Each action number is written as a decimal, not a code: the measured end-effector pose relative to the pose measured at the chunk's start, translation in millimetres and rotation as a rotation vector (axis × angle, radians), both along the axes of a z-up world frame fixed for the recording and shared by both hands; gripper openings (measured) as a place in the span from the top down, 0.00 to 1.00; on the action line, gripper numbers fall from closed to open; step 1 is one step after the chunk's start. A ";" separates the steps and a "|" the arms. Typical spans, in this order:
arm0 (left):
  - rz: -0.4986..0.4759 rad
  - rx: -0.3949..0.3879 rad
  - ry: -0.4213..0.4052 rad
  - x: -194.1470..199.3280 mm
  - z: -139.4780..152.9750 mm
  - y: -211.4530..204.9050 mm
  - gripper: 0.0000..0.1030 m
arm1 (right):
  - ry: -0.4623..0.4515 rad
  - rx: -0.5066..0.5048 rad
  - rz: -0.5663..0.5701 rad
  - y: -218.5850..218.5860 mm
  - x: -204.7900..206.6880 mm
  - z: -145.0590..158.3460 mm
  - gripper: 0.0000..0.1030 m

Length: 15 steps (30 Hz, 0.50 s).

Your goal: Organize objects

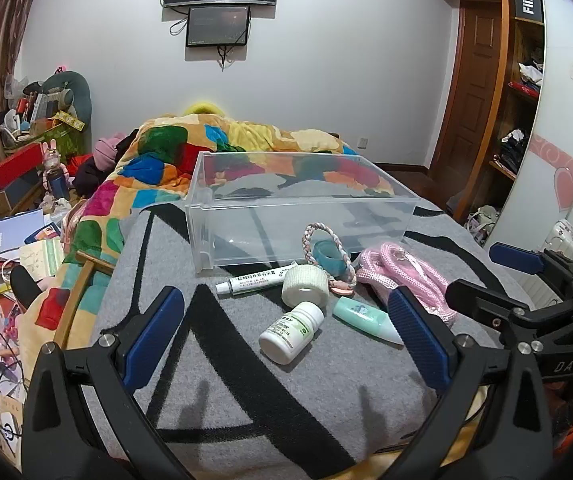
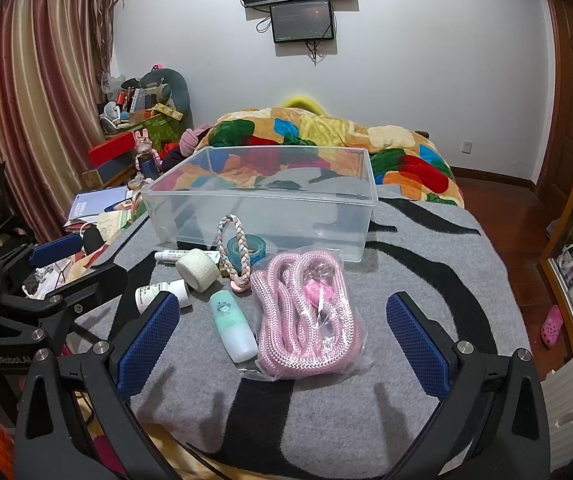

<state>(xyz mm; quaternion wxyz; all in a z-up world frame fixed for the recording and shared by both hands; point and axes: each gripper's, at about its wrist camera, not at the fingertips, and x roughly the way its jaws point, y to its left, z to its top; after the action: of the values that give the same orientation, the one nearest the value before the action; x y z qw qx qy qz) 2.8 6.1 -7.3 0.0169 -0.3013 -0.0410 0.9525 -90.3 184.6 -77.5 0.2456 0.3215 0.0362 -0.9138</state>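
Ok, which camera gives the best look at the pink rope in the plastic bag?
The right wrist view: the pink rope lies whole and central between the open right gripper fingers. In the left wrist view, the rope sits off to the side, partly hidden behind a blue fingertip.

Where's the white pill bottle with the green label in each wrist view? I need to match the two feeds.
Left wrist: the white plastic pill bottle with the green label lies on its side at centre, between the open left tool's fingers.
Right wrist: the bottle is at lower left, partly hidden behind the right tool's left finger.
Shared landmark: the clear plastic storage box sits behind it in both.
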 end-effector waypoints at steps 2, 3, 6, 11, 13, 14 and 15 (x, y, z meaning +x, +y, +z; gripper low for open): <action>0.000 0.001 -0.001 0.2 0.1 0.2 0.00 | 0.000 -0.001 0.001 0.0 0.9 0.3 0.00; 0.000 0.003 -0.002 -0.1 0.1 0.2 0.00 | 0.001 -0.001 0.001 -0.4 1.4 0.6 0.00; 0.000 0.008 -0.005 -0.2 0.4 -0.5 0.00 | -0.002 -0.002 0.000 -0.4 1.5 0.5 0.00; -0.002 0.009 -0.006 -0.4 -0.1 0.0 0.00 | -0.004 -0.003 0.000 -0.1 1.3 0.2 0.00; -0.004 0.009 -0.008 -0.5 -1.0 -0.1 0.00 | -0.005 -0.004 0.001 -0.2 1.8 0.5 0.00; -0.005 0.008 -0.009 -0.7 -1.1 0.1 0.00 | -0.005 -0.004 0.001 0.3 2.3 0.3 0.00; -0.006 0.008 -0.009 -0.9 -1.4 0.3 0.00 | -0.005 -0.004 0.002 -0.1 2.5 0.3 0.00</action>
<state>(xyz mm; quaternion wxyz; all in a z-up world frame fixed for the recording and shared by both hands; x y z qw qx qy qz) 1.9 6.4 -8.7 0.0207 -0.3056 -0.0442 0.9509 -87.8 184.5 -77.2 0.2473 0.3234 0.0341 -0.9128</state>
